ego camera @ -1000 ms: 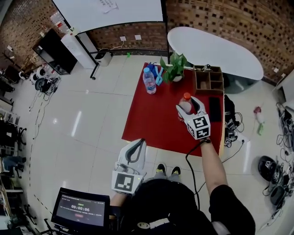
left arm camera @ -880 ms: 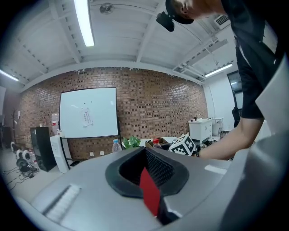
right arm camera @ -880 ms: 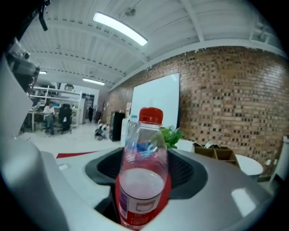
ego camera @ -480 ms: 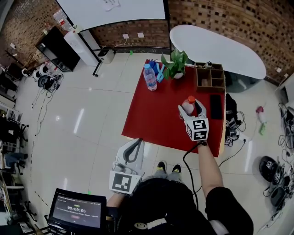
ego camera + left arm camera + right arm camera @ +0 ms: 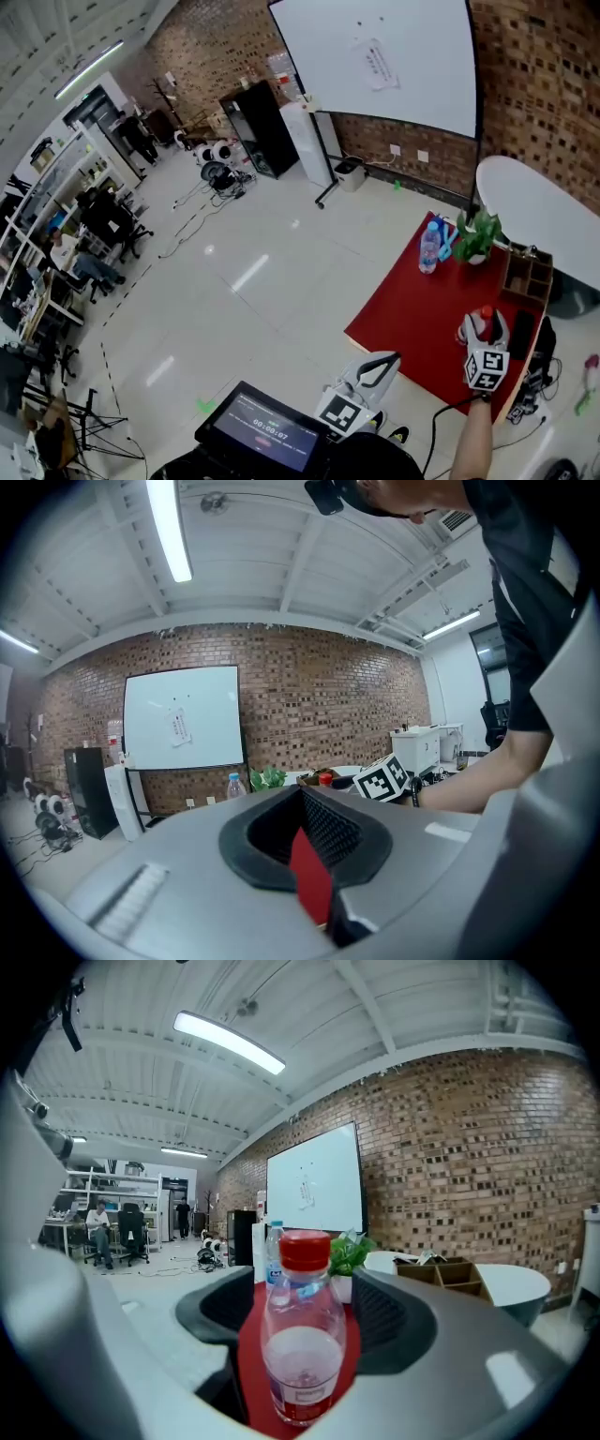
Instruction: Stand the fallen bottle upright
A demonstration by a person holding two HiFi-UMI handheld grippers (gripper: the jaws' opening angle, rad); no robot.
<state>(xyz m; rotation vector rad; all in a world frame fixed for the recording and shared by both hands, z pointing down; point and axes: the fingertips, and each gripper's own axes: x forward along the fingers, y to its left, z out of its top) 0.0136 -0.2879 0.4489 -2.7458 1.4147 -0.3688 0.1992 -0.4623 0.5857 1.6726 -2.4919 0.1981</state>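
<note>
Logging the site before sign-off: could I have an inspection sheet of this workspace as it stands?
Surface: red table, things kept to its far and right edges.
Job's things: red-capped bottle, upright.
Clutter: blue-labelled bottle, potted plant, wooden organiser, flat black item.
Grippers: right gripper jaws apart around the red-capped bottle, gaps both sides; left gripper jaws together, nothing held.
Cables: leads on the floor beside the table.
Surroundings: whiteboard, brick wall, white oval table, people at desks far off.
</note>
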